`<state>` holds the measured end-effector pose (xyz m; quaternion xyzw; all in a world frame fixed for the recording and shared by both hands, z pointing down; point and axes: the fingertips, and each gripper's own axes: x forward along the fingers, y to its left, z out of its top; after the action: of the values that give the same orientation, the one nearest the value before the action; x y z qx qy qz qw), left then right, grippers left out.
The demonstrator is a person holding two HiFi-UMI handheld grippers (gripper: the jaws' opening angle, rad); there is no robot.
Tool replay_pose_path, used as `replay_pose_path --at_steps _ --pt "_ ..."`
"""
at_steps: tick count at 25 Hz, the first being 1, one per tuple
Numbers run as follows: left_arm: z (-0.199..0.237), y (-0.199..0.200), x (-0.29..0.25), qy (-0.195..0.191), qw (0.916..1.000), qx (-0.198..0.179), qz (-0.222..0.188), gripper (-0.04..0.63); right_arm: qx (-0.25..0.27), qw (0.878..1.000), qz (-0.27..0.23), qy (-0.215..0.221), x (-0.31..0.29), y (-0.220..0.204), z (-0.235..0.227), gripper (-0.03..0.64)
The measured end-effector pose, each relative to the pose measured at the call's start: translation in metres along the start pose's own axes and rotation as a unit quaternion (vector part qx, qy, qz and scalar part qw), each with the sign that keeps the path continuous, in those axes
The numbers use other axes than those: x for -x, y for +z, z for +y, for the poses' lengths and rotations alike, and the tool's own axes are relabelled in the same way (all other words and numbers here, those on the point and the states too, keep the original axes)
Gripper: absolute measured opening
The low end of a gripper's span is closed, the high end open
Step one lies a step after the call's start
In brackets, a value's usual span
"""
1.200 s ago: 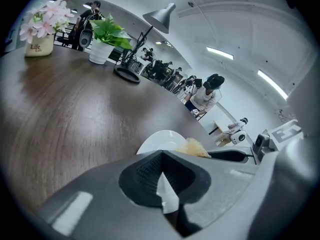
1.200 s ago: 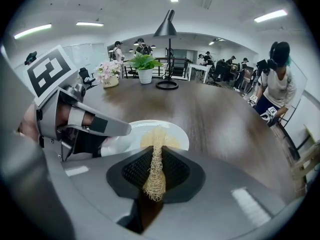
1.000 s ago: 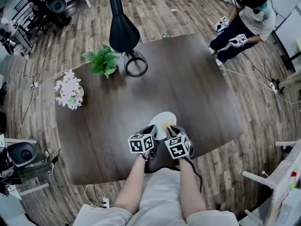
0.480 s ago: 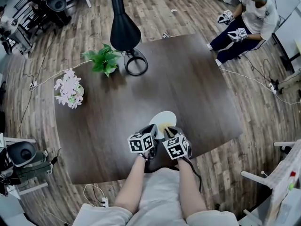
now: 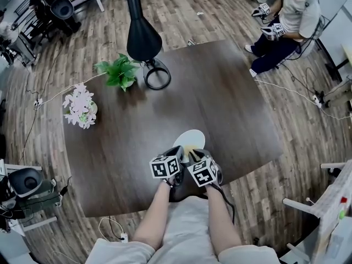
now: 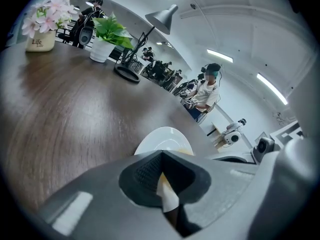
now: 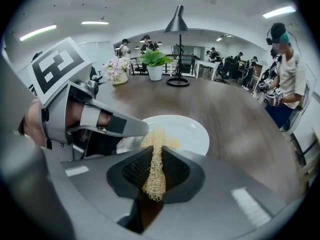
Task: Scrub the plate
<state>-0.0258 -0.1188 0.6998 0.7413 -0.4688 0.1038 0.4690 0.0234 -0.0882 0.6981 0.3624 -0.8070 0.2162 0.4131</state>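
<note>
Plate point(image 5: 192, 138) lies by the tabletop's point(image 5: 231, 103) near edge, with the left gripper point(image 5: 180, 154) and right gripper point(image 5: 193, 154) over its near rim. Plant point(image 5: 122, 70), flowers point(image 5: 80, 106) and lamp base point(image 5: 157, 73) stand toward the far-left corner. Left gripper view: jaws pinch the plate's rim. Right gripper view: jaws clamp a fibrous scrubber point(image 7: 156, 146), its long axis pointing forward onto the plate.

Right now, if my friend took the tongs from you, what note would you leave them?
Left tongs: shut on the near rim of the round white plate, steadying it.
Right tongs: shut on the tan fibrous scrubber, its tip on the plate's near side.
The plate is on the dark brown wooden table, close to the person's edge.
Done: both things are gripped and the scrubber is touching the plate. I see no dirt, but can't tell how much has been scrubbed.
Left: rub the scrubber across the whole plate.
</note>
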Motion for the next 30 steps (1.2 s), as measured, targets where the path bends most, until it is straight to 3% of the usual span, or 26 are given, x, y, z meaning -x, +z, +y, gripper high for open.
replay_pose_path --at_steps 5,9,14,30 --pt "-0.006 0.001 0.009 -0.002 0.9992 -0.038 -0.007 0.000 0.005 1.000 0.005 -0.002 0.001 0.001 0.001 0.067" --pt "0.005 0.002 0.028 0.019 0.9973 -0.069 -0.014 0.000 0.012 1.000 0.008 -0.004 0.000 0.002 0.003 0.067" --pt "0.023 -0.006 0.045 0.051 0.9959 -0.075 0.002 0.000 0.017 1.000 0.008 0.002 0.000 0.003 0.012 0.067" --pt "0.016 -0.018 0.056 0.047 0.9938 -0.098 0.022 0.000 0.029 0.999 -0.001 0.021 0.002 0.005 0.039 0.067"
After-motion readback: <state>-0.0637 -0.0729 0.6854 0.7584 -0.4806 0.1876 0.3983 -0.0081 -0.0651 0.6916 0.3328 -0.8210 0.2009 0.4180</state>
